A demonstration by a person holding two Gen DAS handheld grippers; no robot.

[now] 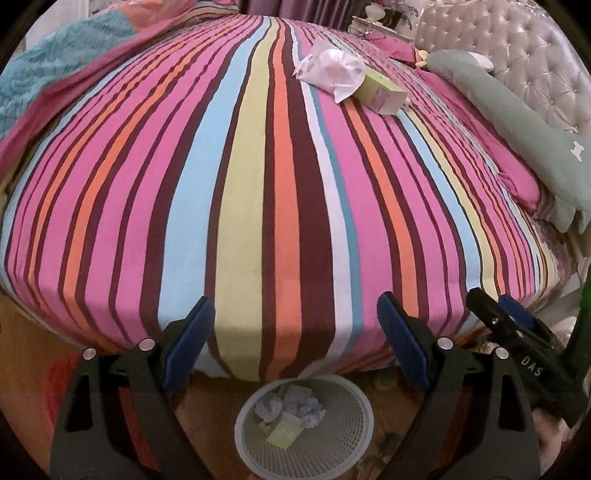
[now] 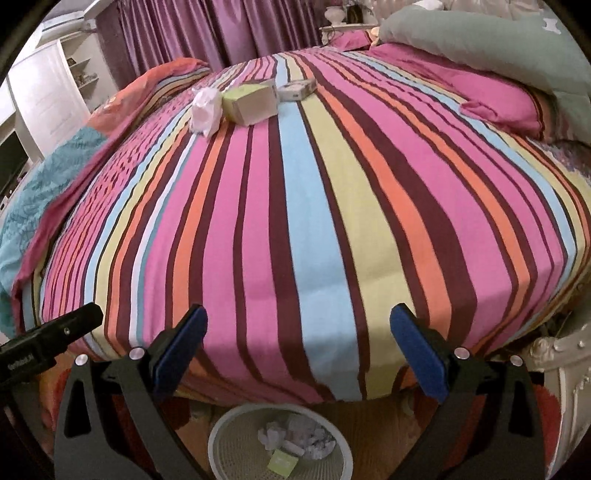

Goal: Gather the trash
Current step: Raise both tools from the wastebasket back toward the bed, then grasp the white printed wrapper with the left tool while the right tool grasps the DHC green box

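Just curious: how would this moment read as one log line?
left tongs: open, empty | right tongs: open, empty | bin: partly filled | bed: wrapper, boxes left

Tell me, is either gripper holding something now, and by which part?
Nothing is held. The left gripper and the right gripper are both open and empty above the wastebasket.

Striped bedspread (image 2: 295,206) on bed, purple curtains (image 2: 221,29) behind, tufted headboard (image 1: 517,55), white cabinet (image 2: 48,92), wooden floor (image 1: 207,406)
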